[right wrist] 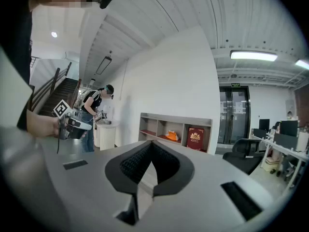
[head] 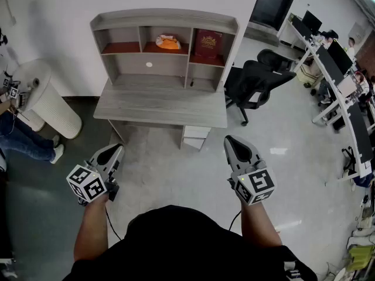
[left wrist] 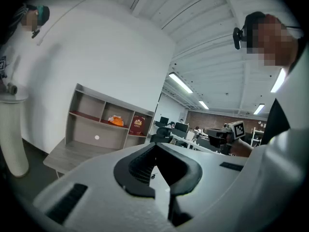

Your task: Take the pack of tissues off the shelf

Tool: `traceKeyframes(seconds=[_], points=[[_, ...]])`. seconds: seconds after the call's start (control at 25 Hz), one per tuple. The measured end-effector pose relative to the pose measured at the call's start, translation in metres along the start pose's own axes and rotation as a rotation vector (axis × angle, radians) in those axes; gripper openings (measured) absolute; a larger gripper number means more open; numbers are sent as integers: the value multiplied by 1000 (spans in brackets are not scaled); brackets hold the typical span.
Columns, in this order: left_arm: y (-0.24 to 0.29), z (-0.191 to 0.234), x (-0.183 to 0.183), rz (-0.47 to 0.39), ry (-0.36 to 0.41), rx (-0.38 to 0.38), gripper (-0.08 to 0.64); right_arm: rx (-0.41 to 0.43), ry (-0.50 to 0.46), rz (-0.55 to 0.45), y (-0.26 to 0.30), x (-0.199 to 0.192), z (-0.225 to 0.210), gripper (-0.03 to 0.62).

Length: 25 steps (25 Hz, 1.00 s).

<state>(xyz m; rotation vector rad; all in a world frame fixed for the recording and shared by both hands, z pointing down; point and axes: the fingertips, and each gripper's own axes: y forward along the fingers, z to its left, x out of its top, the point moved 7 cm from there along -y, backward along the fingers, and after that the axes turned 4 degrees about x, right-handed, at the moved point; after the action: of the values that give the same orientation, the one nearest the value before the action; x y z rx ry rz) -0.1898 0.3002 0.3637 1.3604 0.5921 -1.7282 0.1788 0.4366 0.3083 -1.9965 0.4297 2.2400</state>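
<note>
Desk (head: 158, 107): grey wood-grain, matt. Tissues (head: 167, 41), 12 o'clock: orange crinkled wrap. Floor (head: 170, 171): smooth, glossy. Left gripper (head: 116, 148), right gripper (head: 230, 140): matt grey plastic.

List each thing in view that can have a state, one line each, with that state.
Orange pack of tissues: lying in the upper middle compartment of the grey wooden shelf, untouched.
Dark red book: standing upright in the upper right compartment.
Black office chair: unoccupied, beside the right end of the grey desk.
Left tongs: shut, empty, short of the desk.
Right tongs: shut, empty, short of the desk.
</note>
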Motion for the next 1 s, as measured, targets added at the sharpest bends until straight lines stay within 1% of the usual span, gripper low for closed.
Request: traceKeyframes(seconds=[0.12,0.24,0.4,0.6,0.84,1.0], points=[[4,-4,-9,16,-24,-5,17,-8,9,4,-5,-7,-6,8],[9,-12,-15,24,-21,-8,17,-17,24,8,-14,-17,-16,8],[13,-24,-7,20,4,-14,17,-28,36,19,-21,-27,-24,8],[10,-27,-3,23,21,-16,17,-46,47,8,-23,-30,-23,9],[13,-10,-7,72,42,-13,17,-58,67,37,-11,-36,-21,9],[32,14,-10,77,26,-42,17,-92,63,76,1,-40,-24,9]])
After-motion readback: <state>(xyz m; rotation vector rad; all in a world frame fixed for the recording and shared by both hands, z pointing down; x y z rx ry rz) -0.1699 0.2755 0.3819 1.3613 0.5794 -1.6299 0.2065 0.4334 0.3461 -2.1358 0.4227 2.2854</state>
